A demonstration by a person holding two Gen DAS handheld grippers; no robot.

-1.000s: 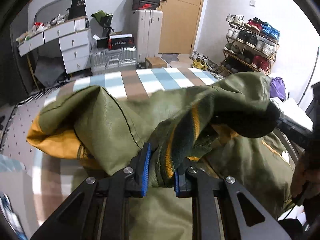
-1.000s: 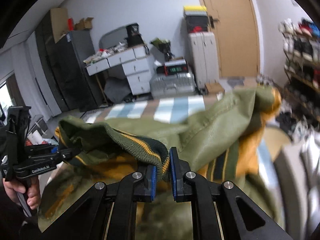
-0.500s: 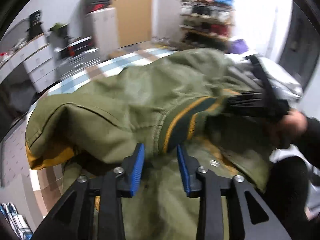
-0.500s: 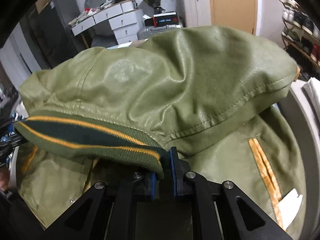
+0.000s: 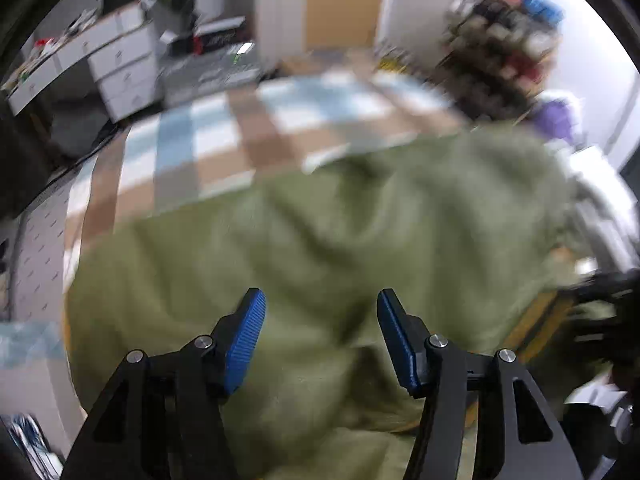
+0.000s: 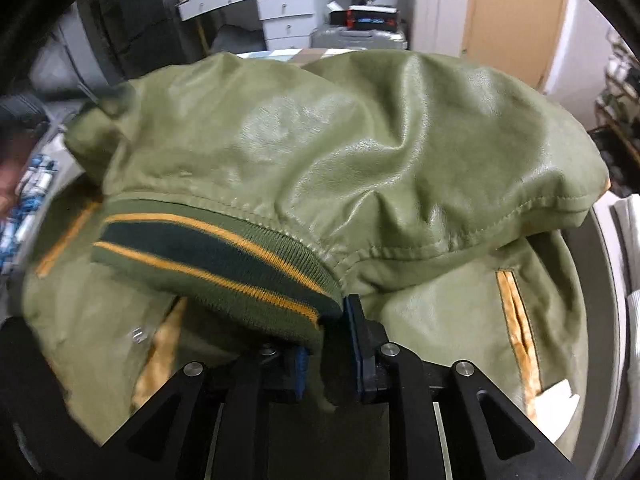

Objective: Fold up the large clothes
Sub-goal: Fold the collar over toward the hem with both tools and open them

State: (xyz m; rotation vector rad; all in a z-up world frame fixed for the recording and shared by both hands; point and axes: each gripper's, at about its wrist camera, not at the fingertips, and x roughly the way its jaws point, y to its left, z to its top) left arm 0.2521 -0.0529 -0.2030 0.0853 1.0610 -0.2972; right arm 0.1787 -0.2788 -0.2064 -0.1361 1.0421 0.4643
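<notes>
A: Left wrist view is motion-smeared. The jacket [image 5: 340, 240] reads only as a green mass, shoe rack [image 5: 504, 32] behind it unreadable.
B: Right wrist view: ribbed hem [image 6: 216, 264] hides the left blue pad; jacket's lower part is cut off by the frame.

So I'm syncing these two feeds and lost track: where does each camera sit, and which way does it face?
Left wrist: sits on the left claw, looking steeply down over the blurred green jacket toward the checked cover; its jaws have just been opening, nothing between them; the other claw blurs at the right edge.
Right wrist: sits on the right claw, looking steeply down at the jacket; its jaws have just eased apart, with the striped hem between them.
Both show the jacket and white drawers.
</notes>
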